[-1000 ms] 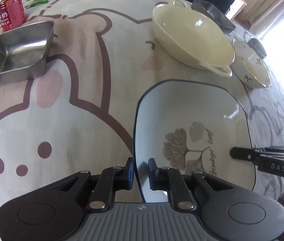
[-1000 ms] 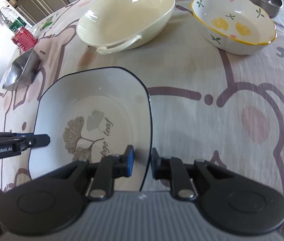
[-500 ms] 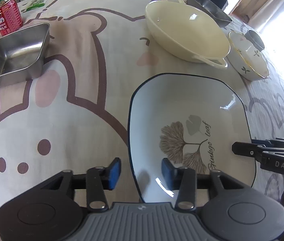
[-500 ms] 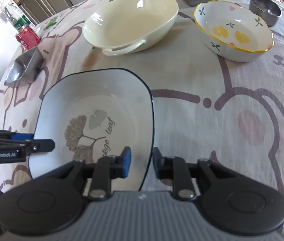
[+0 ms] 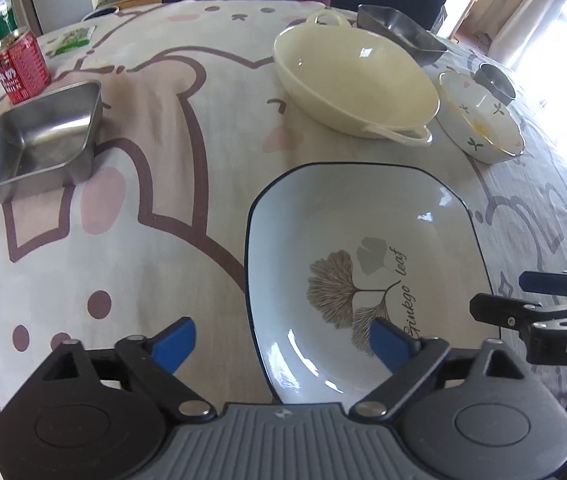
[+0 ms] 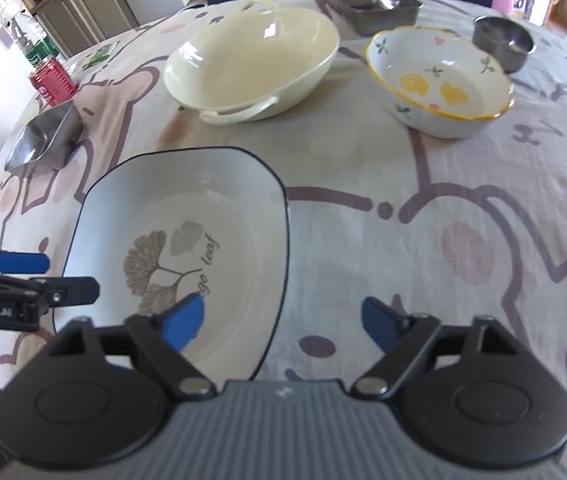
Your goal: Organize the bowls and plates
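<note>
Left wrist: plate (image 5: 363,240) rim between opening gripper (image 5: 283,340) jaws—untouched.

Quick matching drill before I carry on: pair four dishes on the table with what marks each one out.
Things:
1. square plate
2. oval bowl
3. scalloped bowl
4. square metal tray

Descriptions:
A. plain cream, with loop handles at its ends
B. yellow rim, small hearts and sprigs inside
C. dark blue rim, ginkgo leaf print in the middle
D. bare shiny steel, standing near the red can

Pairs: 1-C, 2-A, 3-B, 4-D
</note>
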